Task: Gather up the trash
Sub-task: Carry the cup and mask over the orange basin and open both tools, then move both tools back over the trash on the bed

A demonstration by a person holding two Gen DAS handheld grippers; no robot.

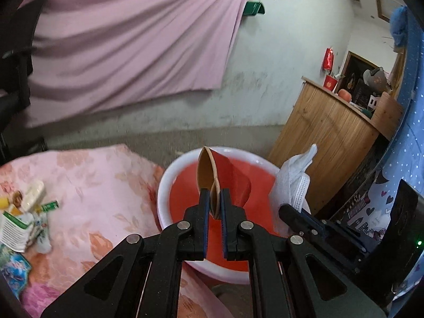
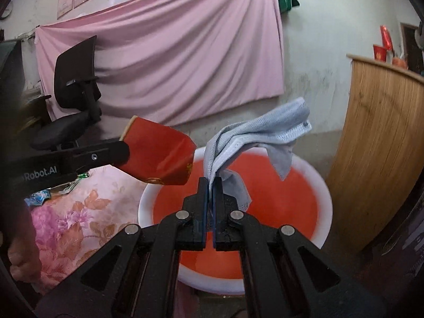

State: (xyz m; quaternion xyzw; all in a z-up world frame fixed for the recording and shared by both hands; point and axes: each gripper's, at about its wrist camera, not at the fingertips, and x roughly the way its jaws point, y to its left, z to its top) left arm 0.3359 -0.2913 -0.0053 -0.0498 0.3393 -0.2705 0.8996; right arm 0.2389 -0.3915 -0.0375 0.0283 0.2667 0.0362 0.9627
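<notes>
My left gripper (image 1: pixel 214 196) is shut on a squashed red paper envelope (image 1: pixel 228 175) with a tan inside, held over the white basin (image 1: pixel 164 185) with a red inside. In the right wrist view that envelope (image 2: pixel 159 156) hangs at the left, above the basin's rim (image 2: pixel 326 212). My right gripper (image 2: pixel 210 184) is shut on a pale blue face mask (image 2: pixel 265 132), which droops over the basin. The same mask (image 1: pixel 294 177) shows at the basin's right side in the left wrist view, with the right gripper (image 1: pixel 291 209) below it.
More trash (image 1: pixel 23 212), wrappers and a small carton, lies on the pink floral bedspread (image 1: pixel 92 185) left of the basin. A wooden cabinet (image 1: pixel 326 143) stands to the right. A black office chair (image 2: pixel 71 98) and a pink sheet (image 2: pixel 172 53) on the wall are behind.
</notes>
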